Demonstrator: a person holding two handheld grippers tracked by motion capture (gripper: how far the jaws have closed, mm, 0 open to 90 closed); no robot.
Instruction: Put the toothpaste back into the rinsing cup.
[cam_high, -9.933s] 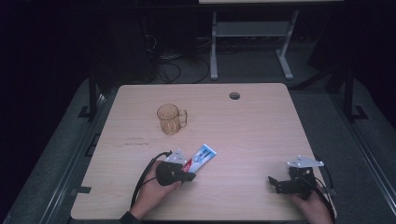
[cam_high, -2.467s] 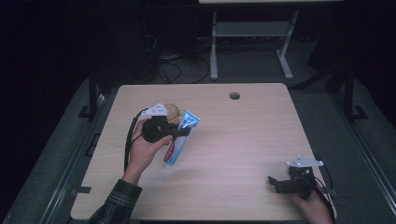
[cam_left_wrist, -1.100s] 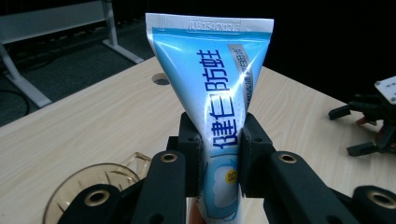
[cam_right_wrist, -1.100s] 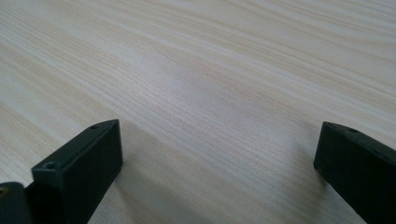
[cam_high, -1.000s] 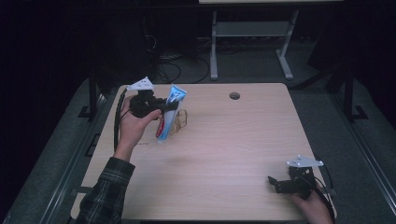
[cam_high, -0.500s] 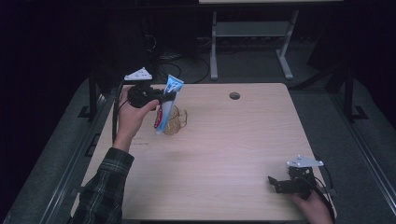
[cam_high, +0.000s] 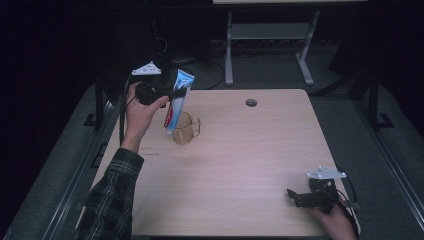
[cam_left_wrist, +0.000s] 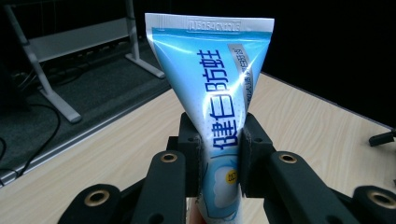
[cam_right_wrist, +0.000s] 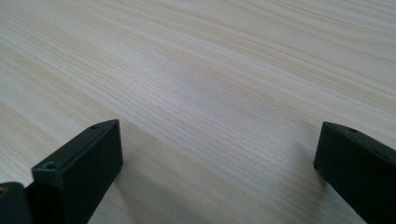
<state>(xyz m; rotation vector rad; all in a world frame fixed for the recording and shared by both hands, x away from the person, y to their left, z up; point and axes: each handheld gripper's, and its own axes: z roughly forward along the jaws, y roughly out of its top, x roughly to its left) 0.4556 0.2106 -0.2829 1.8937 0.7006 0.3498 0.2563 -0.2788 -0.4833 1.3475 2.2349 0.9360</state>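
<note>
My left gripper (cam_high: 167, 96) is raised over the table's back left and is shut on a blue toothpaste tube (cam_high: 177, 99). The tube hangs nearly upright, its flat crimped end up and its lower end just above the rim of an amber glass mug (cam_high: 184, 129) standing on the table. In the left gripper view the tube (cam_left_wrist: 219, 98) is pinched between both jaws, blue lettering facing me. My right gripper (cam_high: 300, 196) rests at the front right of the table, jaws wide apart over bare wood (cam_right_wrist: 210, 116).
The light wooden table (cam_high: 260, 160) has a round cable hole (cam_high: 251, 102) near its back edge. A metal stand (cam_high: 265, 35) and cables lie on the dark floor behind. A plaid sleeve (cam_high: 110, 200) reaches in from the front left.
The left gripper lifted the toothpaste tube off the table's front, carried it back and left, and turned it upright over the mug. The right gripper stayed put.
</note>
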